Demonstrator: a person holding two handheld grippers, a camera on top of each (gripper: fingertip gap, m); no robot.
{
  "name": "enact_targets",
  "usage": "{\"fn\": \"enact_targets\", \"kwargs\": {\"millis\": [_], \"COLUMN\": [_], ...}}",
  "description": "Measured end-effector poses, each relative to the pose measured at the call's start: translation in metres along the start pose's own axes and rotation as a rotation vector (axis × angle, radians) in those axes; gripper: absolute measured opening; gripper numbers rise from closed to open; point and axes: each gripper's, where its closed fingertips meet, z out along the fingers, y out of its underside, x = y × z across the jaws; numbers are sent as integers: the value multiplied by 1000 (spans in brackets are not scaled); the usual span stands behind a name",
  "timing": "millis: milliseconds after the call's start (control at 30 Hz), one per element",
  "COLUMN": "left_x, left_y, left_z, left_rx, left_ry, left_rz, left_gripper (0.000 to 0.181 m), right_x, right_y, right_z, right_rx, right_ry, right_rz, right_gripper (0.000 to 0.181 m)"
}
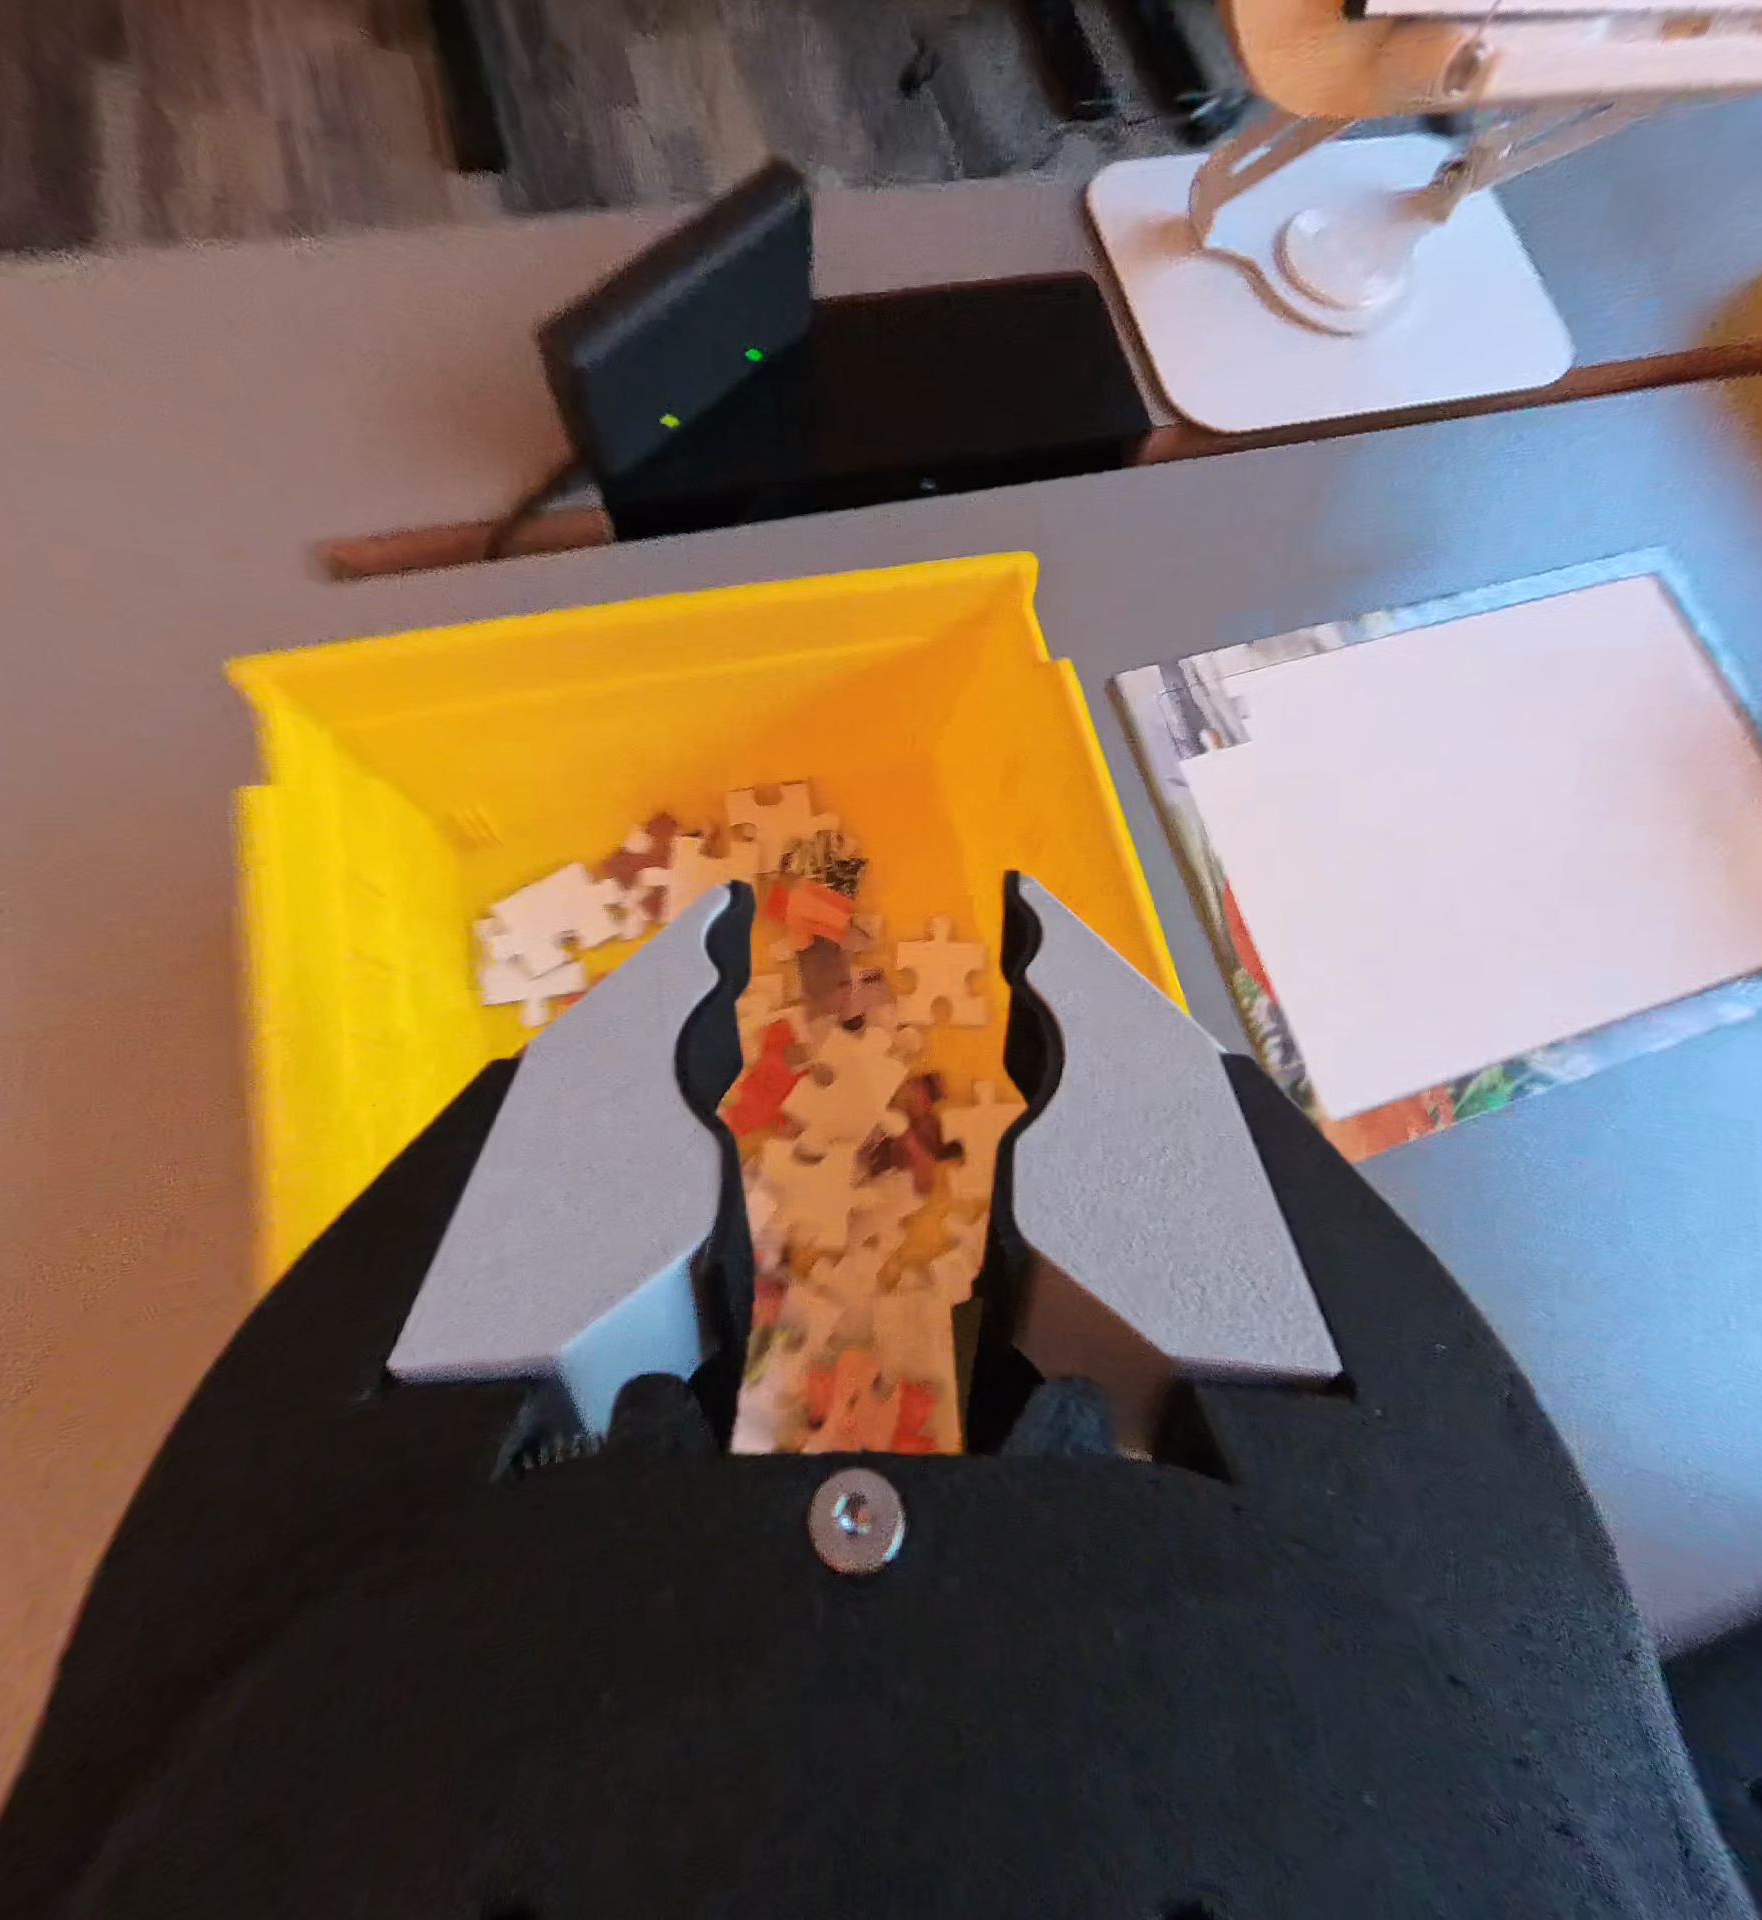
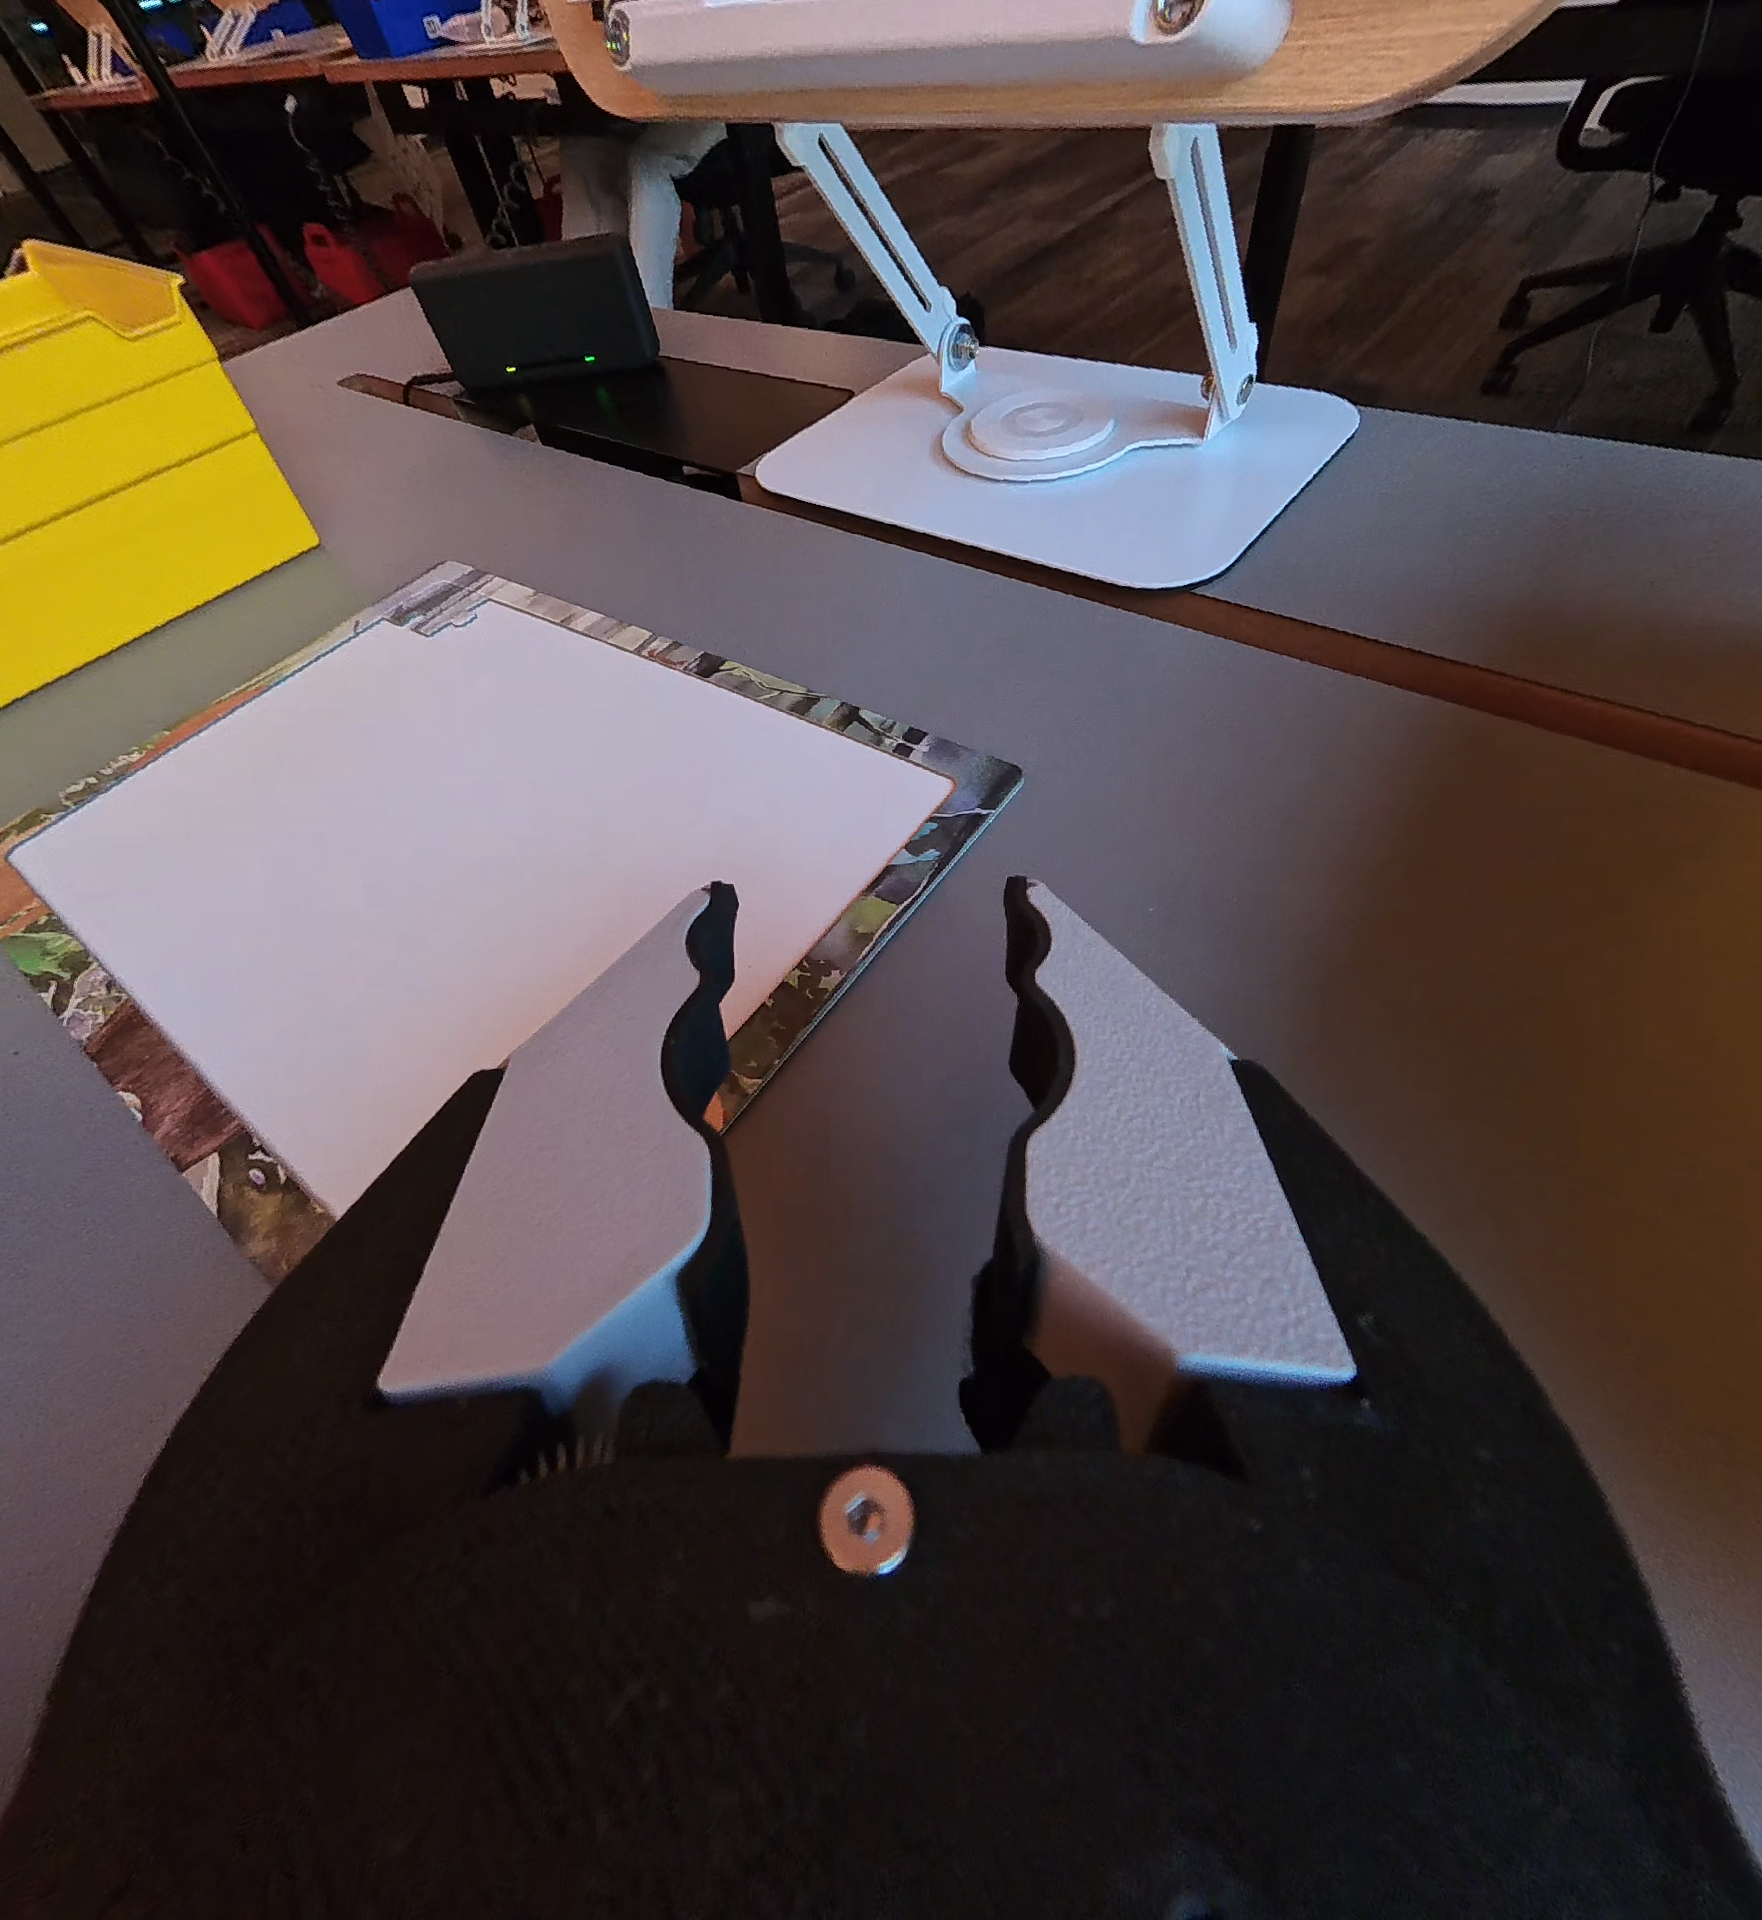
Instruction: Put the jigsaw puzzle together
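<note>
A yellow bin (image 1: 357,935) holds several loose jigsaw pieces (image 1: 856,1081), some face down and white, some coloured. My left gripper (image 1: 872,894) is open and empty, poised over the pieces inside the bin. The puzzle board (image 1: 1479,831), a white tray with a printed picture border, lies flat on the grey table to the right of the bin. In the right wrist view the board (image 2: 441,862) lies ahead and left; one placed piece shows at its far left corner. My right gripper (image 2: 869,894) is open and empty above the board's near right edge. The bin (image 2: 77,488) stands at the far left.
A white stand (image 2: 1064,468) with a wooden top stands behind the board. A black box (image 2: 534,307) with green lights sits by a slot in the table (image 2: 1272,883). Office chairs and other desks stand beyond the table's far edge. Tip to tip, the grippers are about 50 centimeters apart.
</note>
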Motion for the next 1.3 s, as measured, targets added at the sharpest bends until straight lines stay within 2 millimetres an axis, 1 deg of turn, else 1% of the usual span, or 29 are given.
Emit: {"fn": "enact_targets", "kwargs": {"millis": [33, 100, 167, 233, 300, 400, 467, 500, 533, 667, 700, 833, 900, 933, 1000, 1100, 1133, 1167, 1233, 1300], "left_x": [2, -3, -9, -12, -20, -28, -31, -31, -29, -27, -25, -24, -26, -28, -29, -25, -22, -20, -14, -10], "left_y": [7, 28, 46, 59, 70, 86, 93, 93, 91, 93, 93, 96, 92, 87, 71, 37, 29, 23, 17, 20], "left_z": [16, 42, 60, 76, 87, 98, 103, 105, 106, 106, 105, 101, 95, 91, 78, 53, 45, 36, 25, 20], "left_rx": [-14, -134, -221, -278, -337, -410, -435, -431, -423, -437, -442, -464, -451, -427, -351, -178, -130, -95, -52, -51], "left_ry": [41, 49, 21, -3, -56, -115, -129, -129, -121, -116, -104, -88, -81, -79, -74, -87, -93, -92, -78, -71], "left_rz": [-28, -50, -51, -19, 4, 38, 45, 51, 59, 109, 118, 158, 171, 178, 209, 339, 370, 396, 446, 504], "left_gripper": [50, 59, 62, 65, 63, 65, 63, 60, 54, 50, 39, 38, 38, 38, 38, 38, 29, 0, 0, 0], "right_x": [0, 0, 0, -1, 0, 0, 1, 1, 1, 1, 0, 0, 1, 1, 1, 1, 1, 1, 1, 1], "right_y": [0, 0, 2, 2, 1, -1, -2, -2, -2, -2, -2, -2, -2, -2, -2, -1, -1, -1, -2, -2], "right_z": [0, 0, 2, 3, 2, 0, 0, -1, -1, 0, 0, 0, 0, 0, 0, 1, 1, 1, 1, 0], "right_rx": [2, -4, -19, -22, -12, 3, 11, 13, 13, 11, 9, 6, 7, 7, 7, 4, 4, 5, 7, 10], "right_ry": [1, -8, -22, -33, -43, -57, -62, -64, -67, -69, -69, -71, -72, -72, -73, -74, -75, -75, -76, -78], "right_rz": [1, 9, 22, 30, 45, 68, 80, 84, 87, 85, 83, 81, 82, 83, 82, 82, 83, 83, 85, 88], "right_gripper": [52, 52, 52, 52, 52, 52, 52, 52, 52, 51, 51, 51, 51, 51, 51, 51, 51, 51, 51, 51]}}
